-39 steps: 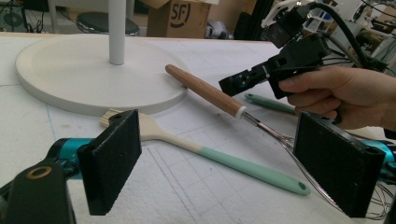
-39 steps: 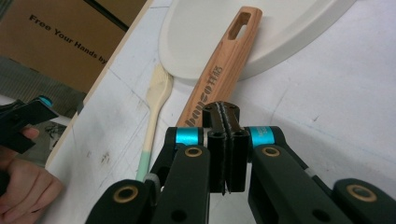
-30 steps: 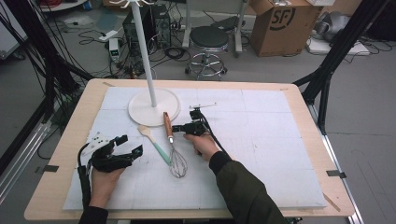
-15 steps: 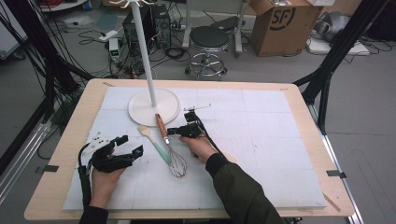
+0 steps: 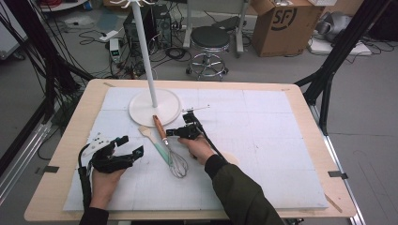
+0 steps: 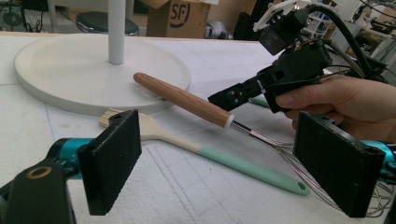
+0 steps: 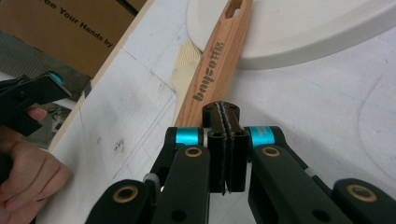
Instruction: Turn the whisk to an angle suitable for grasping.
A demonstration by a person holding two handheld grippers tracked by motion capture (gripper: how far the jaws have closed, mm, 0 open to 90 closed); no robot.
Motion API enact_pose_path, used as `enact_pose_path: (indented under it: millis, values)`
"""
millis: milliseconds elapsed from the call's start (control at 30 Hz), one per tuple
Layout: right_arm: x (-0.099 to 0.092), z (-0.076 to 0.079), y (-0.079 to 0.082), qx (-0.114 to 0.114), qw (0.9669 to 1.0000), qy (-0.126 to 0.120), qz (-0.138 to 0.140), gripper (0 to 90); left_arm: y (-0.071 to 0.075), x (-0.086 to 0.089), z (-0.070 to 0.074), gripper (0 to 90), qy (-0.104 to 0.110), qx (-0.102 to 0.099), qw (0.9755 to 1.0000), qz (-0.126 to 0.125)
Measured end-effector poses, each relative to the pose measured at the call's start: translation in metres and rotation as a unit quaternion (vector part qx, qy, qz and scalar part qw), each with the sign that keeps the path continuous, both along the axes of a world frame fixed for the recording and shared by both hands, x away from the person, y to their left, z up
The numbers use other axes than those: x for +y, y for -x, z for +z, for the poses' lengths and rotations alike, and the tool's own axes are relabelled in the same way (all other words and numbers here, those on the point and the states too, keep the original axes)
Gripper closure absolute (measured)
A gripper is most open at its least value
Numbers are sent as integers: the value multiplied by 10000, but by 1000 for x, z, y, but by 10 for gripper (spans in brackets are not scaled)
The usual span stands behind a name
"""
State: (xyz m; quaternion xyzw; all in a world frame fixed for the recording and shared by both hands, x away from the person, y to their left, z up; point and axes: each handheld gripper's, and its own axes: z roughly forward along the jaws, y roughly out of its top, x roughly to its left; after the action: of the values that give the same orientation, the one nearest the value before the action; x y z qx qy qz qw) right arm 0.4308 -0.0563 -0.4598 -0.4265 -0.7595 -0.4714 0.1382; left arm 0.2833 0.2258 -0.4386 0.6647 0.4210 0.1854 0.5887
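A whisk (image 5: pixel 162 131) with a wooden handle (image 6: pixel 187 102) (image 7: pixel 215 74) lies slantwise across a spatula (image 5: pixel 157 146) (image 6: pixel 233 161) that has a cream head and a teal handle. The tip of the whisk handle rests on the rim of the white stand base (image 5: pixel 141 105) (image 6: pixel 60 74) (image 7: pixel 303 28). My right gripper (image 5: pixel 170 133) (image 6: pixel 224 98) (image 7: pixel 224 116) is shut with nothing between its jaws, and its tips press against the side of the whisk handle. My left gripper (image 5: pixel 130 145) (image 6: pixel 224 163) rests open on the mat, left of both utensils.
The white pole (image 5: pixel 146 51) rises from the stand base at the back of the white mat (image 5: pixel 263 140), which covers a wooden table (image 5: pixel 300 93). A stool (image 5: pixel 209 40) and a cardboard box (image 5: pixel 286 26) stand on the floor beyond.
My right gripper has moved left against the whisk handle, and the handle has swung left toward the spatula head. The left gripper has kept still.
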Motion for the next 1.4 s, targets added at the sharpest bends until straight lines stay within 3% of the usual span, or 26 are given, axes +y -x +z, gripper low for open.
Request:
enact_pose_path:
  millis: [167, 367, 1133, 1233, 1333, 1400]
  values:
    - [1, 4, -2, -38, 10000, -48, -41, 900, 0, 0, 0, 159, 3, 6, 10000, 5]
    - [14, 20, -7, -150, 9999, -12, 17, 900, 0, 2, 0, 159, 11, -24, 10000, 21]
    - [16, 9, -10, -16, 9998, 164, -69, 898, 1, 3, 0, 159, 20, -19, 10000, 20]
    - [11, 14, -11, -111, 9998, 157, -113, 740, 1, 3, 0, 159, 21, -17, 10000, 26]
    - [9, 17, -10, -140, 9998, 107, -99, 705, 1, 3, 0, 159, 4, -20, 10000, 16]
    - [7, 19, -9, -55, 9999, 116, -95, 572, 2, 3, 0, 159, -9, -21, 10000, 28]
